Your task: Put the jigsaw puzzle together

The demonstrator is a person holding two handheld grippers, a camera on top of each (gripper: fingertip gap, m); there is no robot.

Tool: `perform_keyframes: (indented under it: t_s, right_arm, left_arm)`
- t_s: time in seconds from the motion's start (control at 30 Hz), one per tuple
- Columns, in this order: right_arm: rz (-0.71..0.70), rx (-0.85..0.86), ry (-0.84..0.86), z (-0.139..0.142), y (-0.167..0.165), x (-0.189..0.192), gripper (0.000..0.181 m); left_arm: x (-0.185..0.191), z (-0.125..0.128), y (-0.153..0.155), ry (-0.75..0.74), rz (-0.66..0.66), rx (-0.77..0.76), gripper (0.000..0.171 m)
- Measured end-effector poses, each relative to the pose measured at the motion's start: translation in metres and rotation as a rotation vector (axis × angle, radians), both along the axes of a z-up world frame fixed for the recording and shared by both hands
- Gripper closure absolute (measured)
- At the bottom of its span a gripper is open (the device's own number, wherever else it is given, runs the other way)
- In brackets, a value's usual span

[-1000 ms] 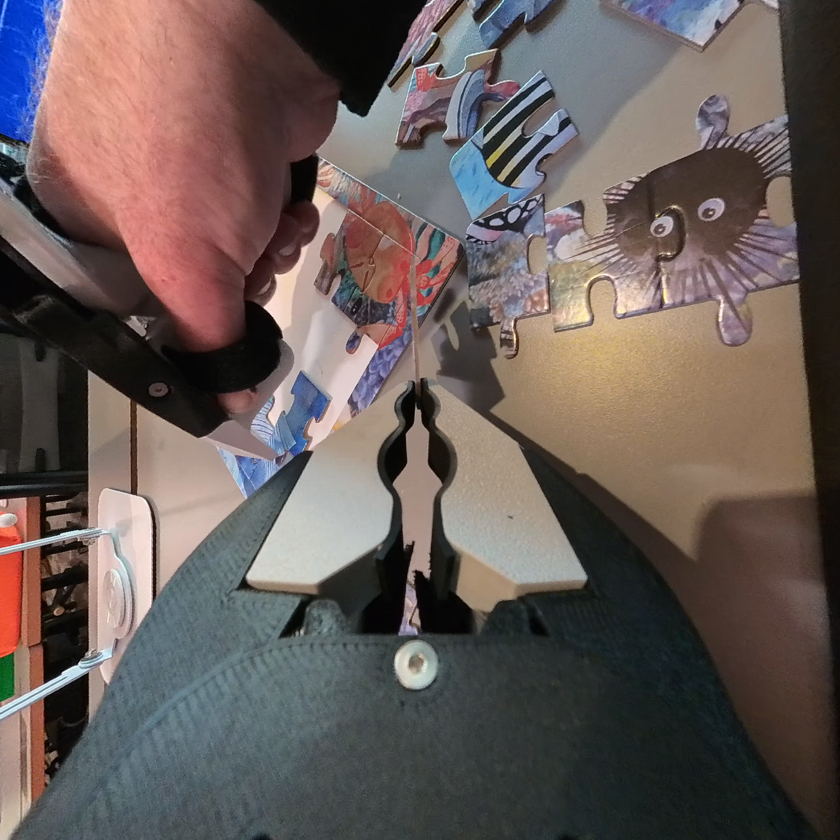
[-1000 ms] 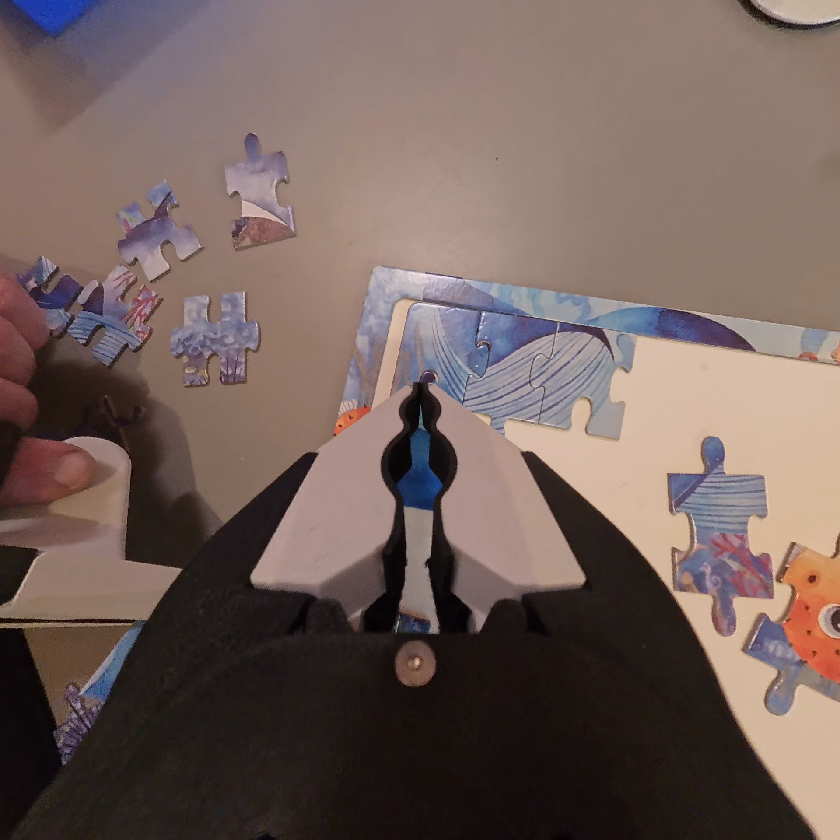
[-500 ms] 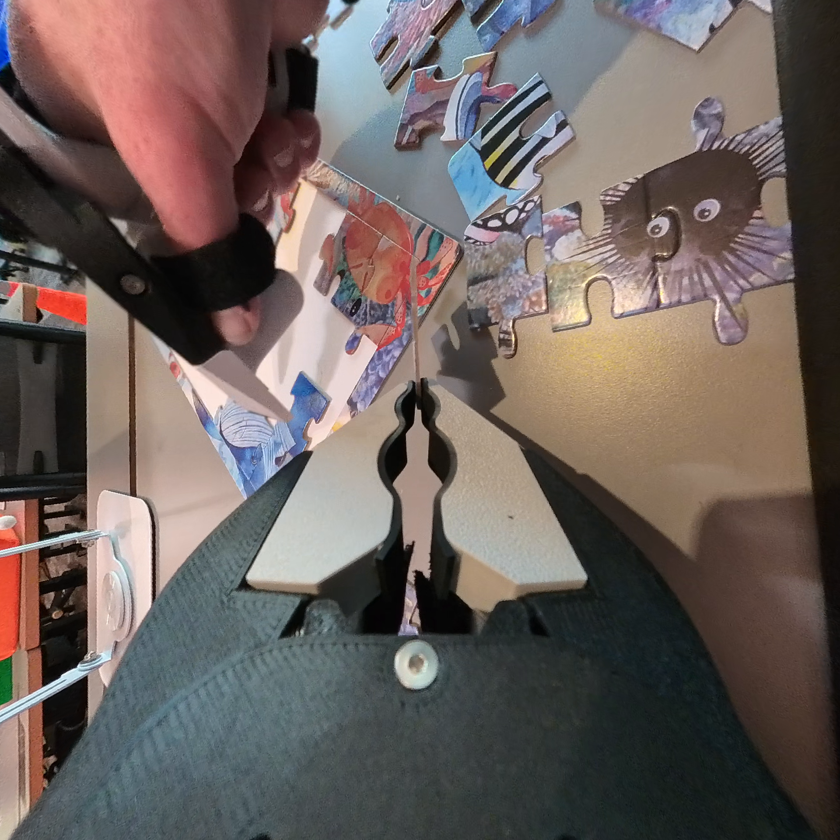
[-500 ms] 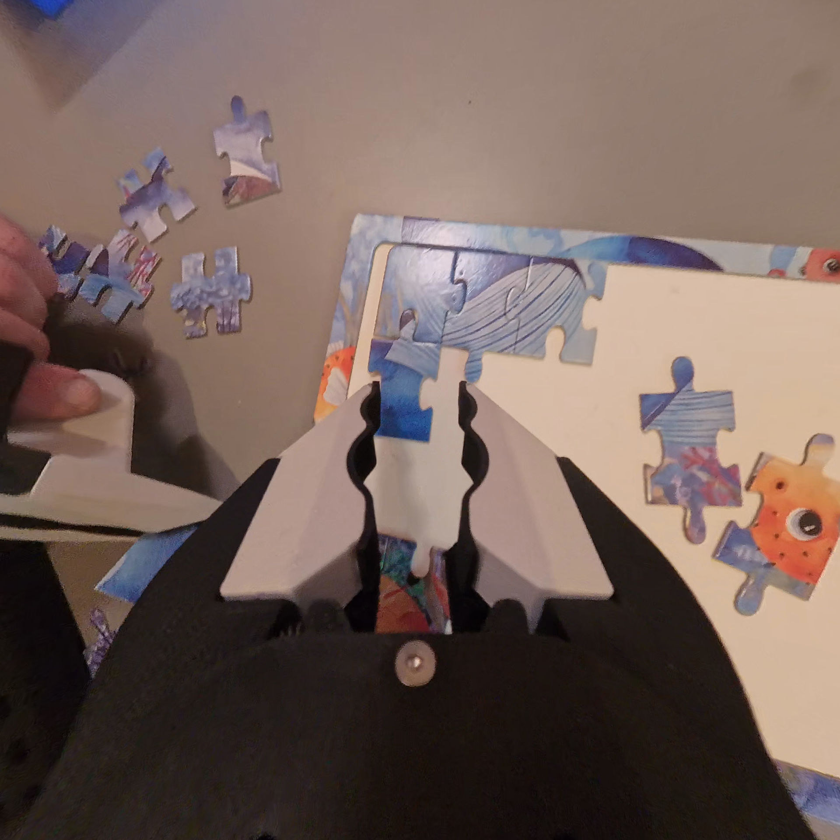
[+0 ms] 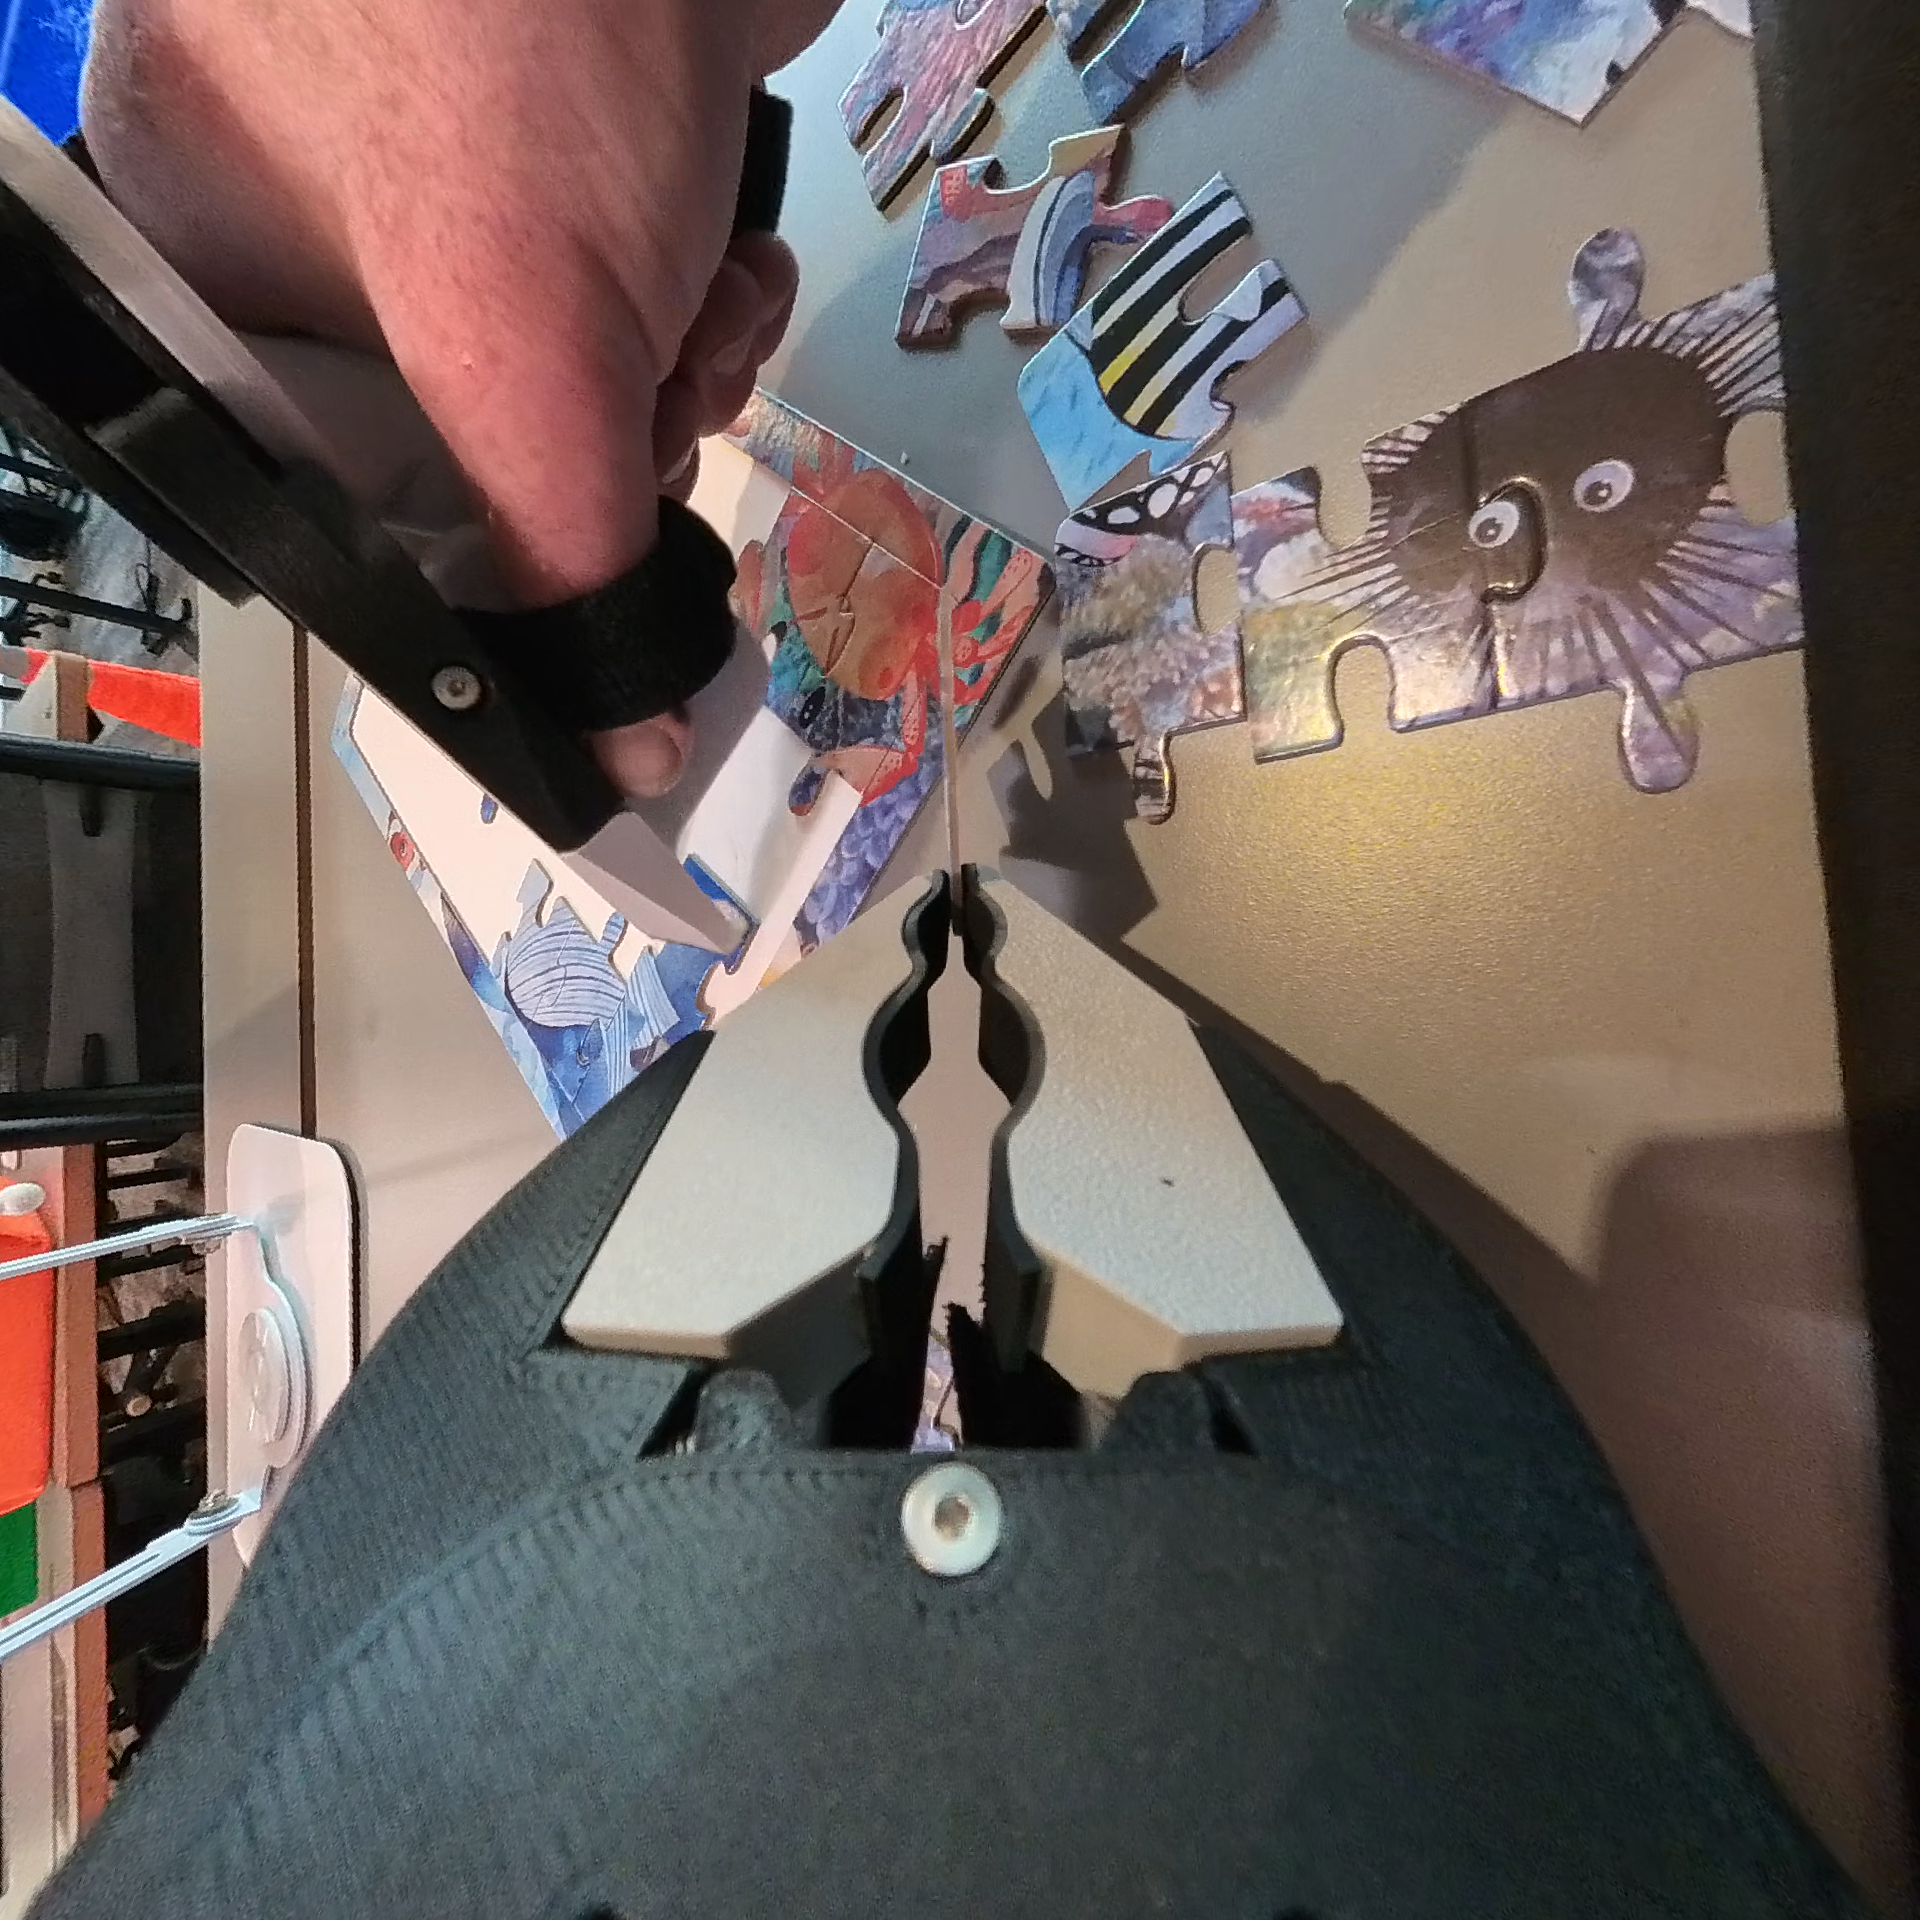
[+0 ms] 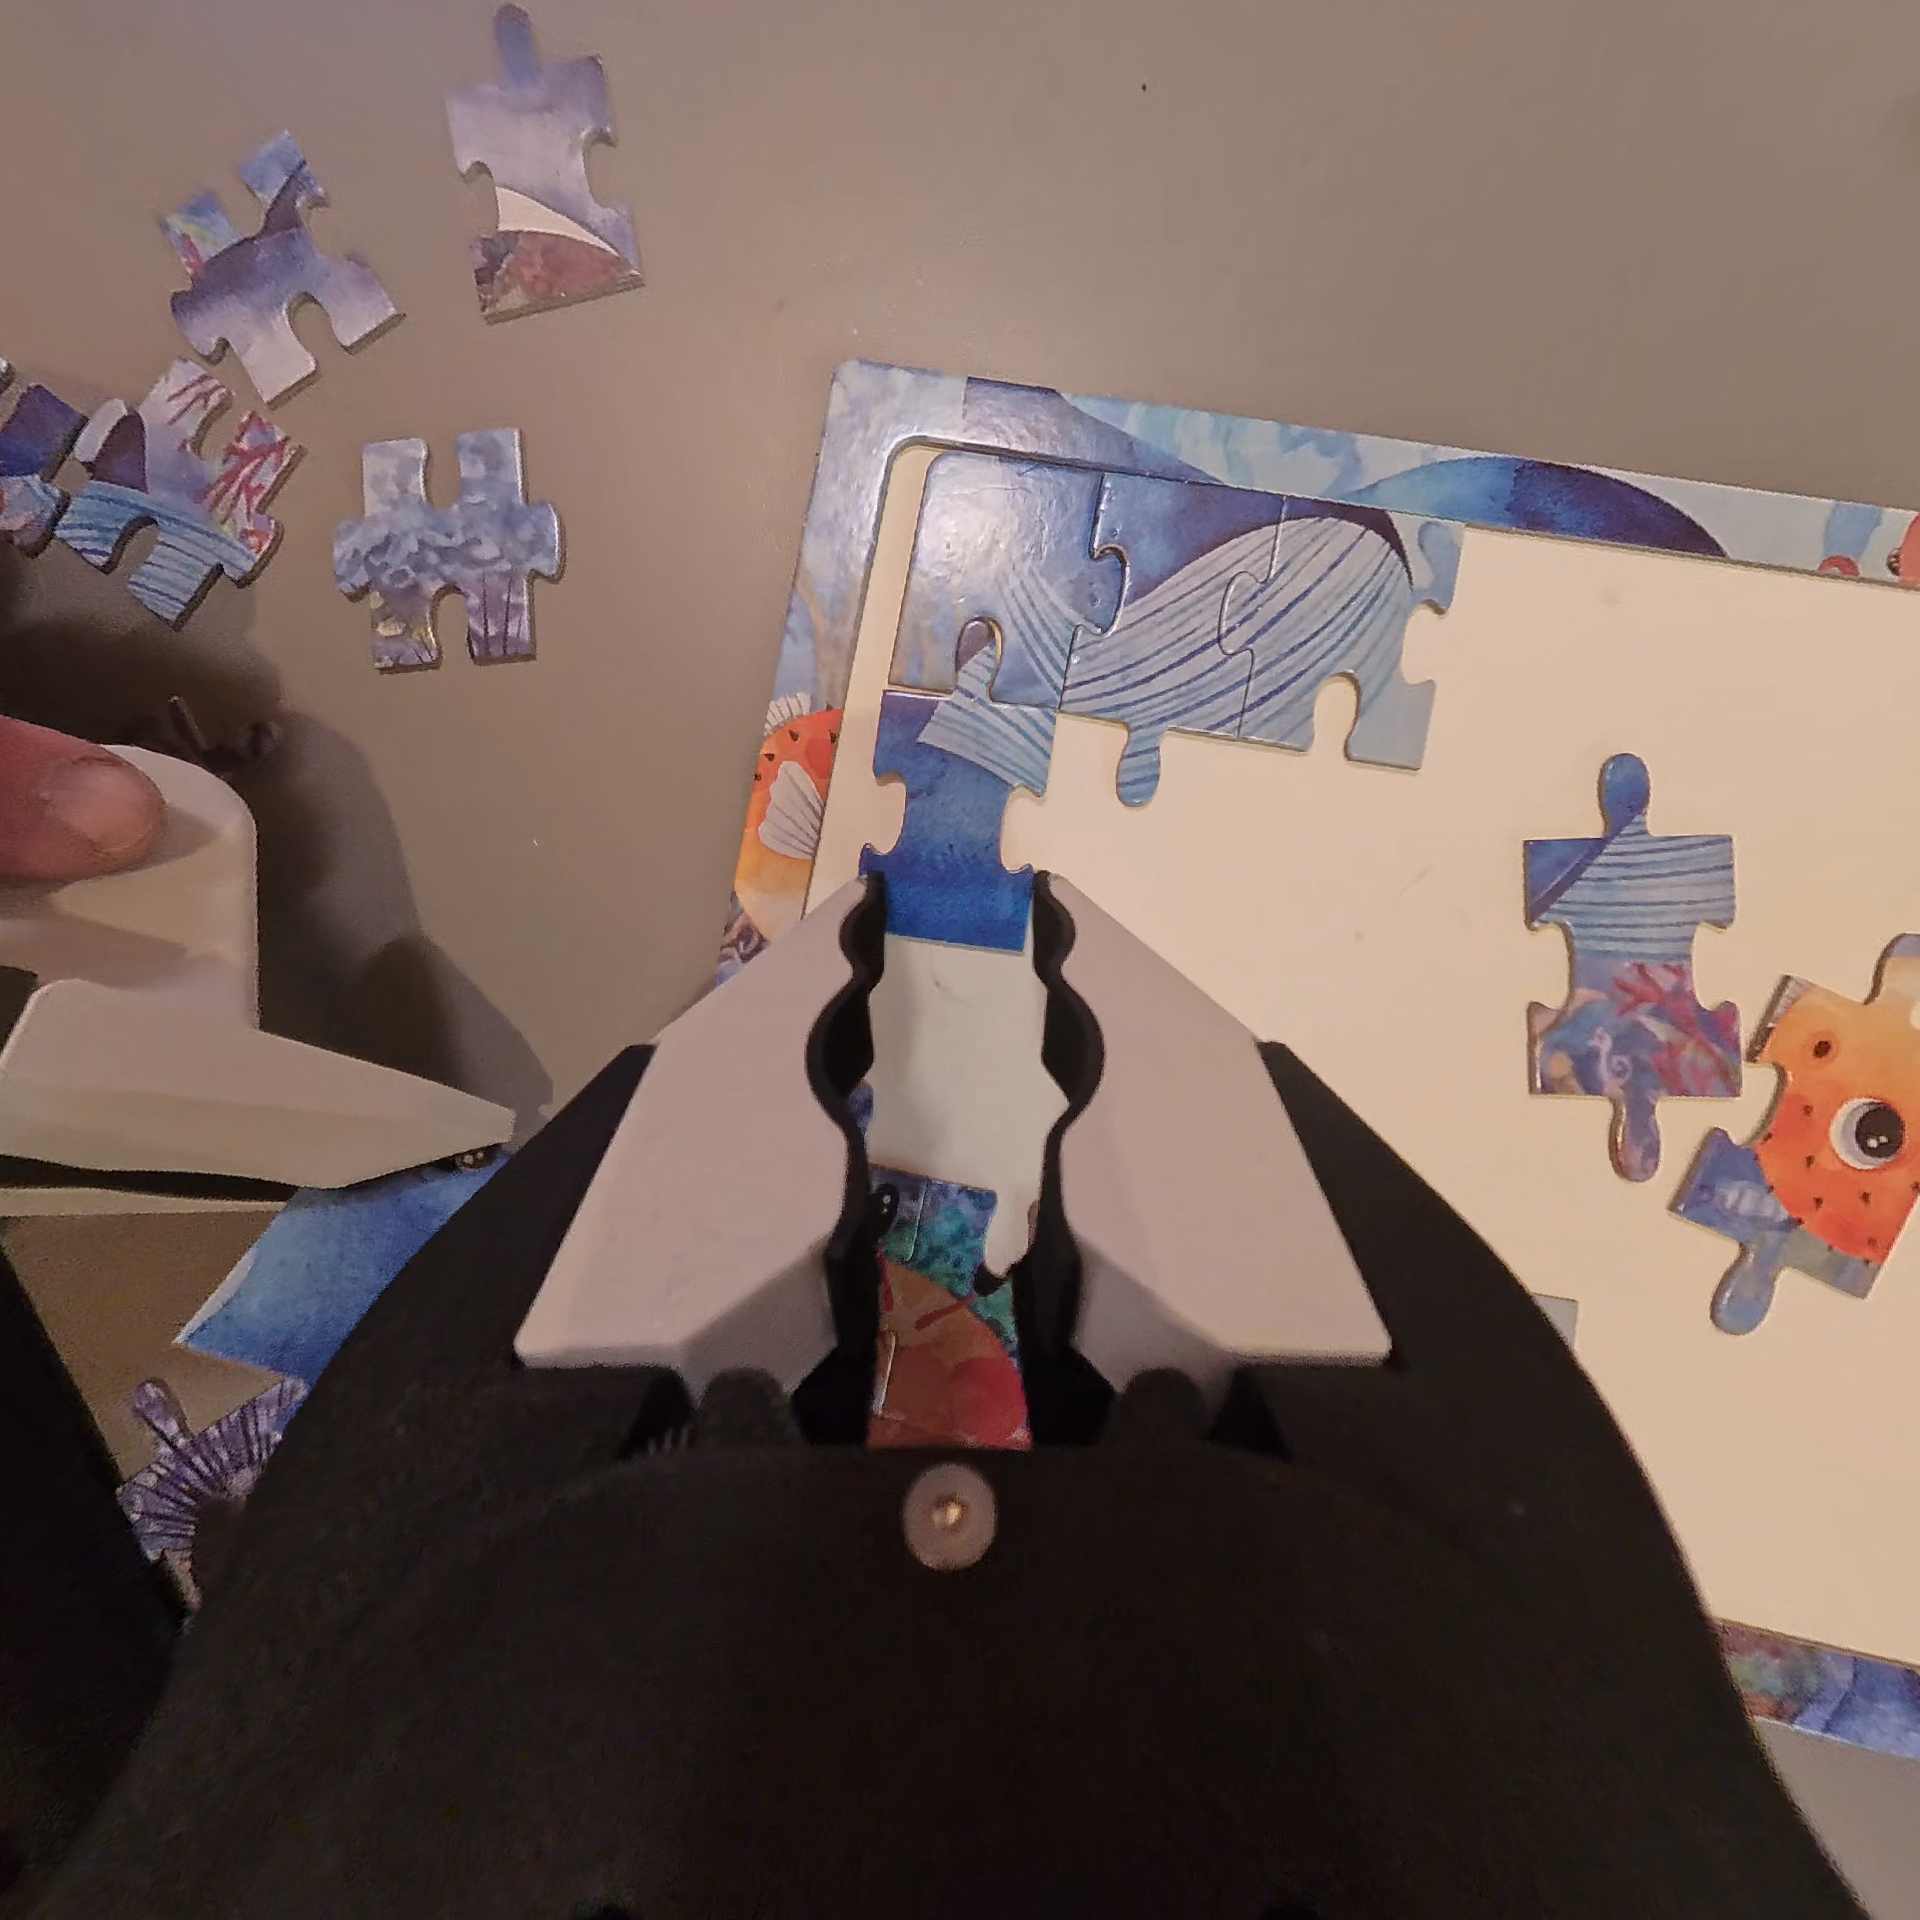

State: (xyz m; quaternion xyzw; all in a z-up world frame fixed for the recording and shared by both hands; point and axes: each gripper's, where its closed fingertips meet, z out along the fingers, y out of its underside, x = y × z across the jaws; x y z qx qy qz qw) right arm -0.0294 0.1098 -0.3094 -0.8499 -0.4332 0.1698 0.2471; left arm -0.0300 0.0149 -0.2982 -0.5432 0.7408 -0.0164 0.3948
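Observation:
The puzzle tray [image 6: 1351,935] lies on the grey table with joined whale pieces [image 6: 1195,623] in its top left corner. A blue piece [image 6: 951,831] lies in the tray under the corner piece. My right gripper [image 6: 956,883] is open, its tips on either side of that piece's lower end. My left gripper [image 5: 954,883] is shut on a puzzle piece [image 5: 950,727], held edge-on above the table beside the tray's corner with the crab pieces [image 5: 873,582]. The right gripper, held by a hand, also shows in the left wrist view [image 5: 665,873].
A striped blue piece [image 6: 1631,966] and an orange fish piece [image 6: 1839,1143] lie loose in the tray. Several loose pieces [image 6: 447,540] lie on the table to the tray's left. Joined dark pufferfish pieces [image 5: 1507,540] and a striped fish piece [image 5: 1153,353] lie beyond my left gripper. My right fingertips sit around 10 cm from my left ones.
My right gripper opened, let go of the blue piece in the tray under the whale corner and drew back a little. My left gripper has stayed put, still shut on its piece.

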Motion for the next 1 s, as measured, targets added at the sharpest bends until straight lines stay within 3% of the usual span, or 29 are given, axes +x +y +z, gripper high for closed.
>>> perform_keyframes:
  t_s: [0.2,0.3,0.6,1.0]
  right_arm:
    - [0.000,0.015,-0.013,-0.001,-0.005,-0.003,0.138]
    - [0.002,0.041,-0.032,-0.002,-0.003,-0.002,0.150]
    - [-0.004,0.054,-0.023,0.007,-0.006,0.006,0.150]
    - [-0.062,0.089,-0.076,0.018,0.016,0.059,0.150]
  left_arm:
    - [0.000,0.002,-0.001,-0.007,-0.003,0.002,0.171]
    - [0.000,0.002,-0.001,-0.005,-0.003,0.004,0.171]
    - [0.000,0.004,-0.001,-0.012,-0.003,0.011,0.171]
    - [-0.001,0.003,0.004,-0.009,0.011,0.025,0.171]
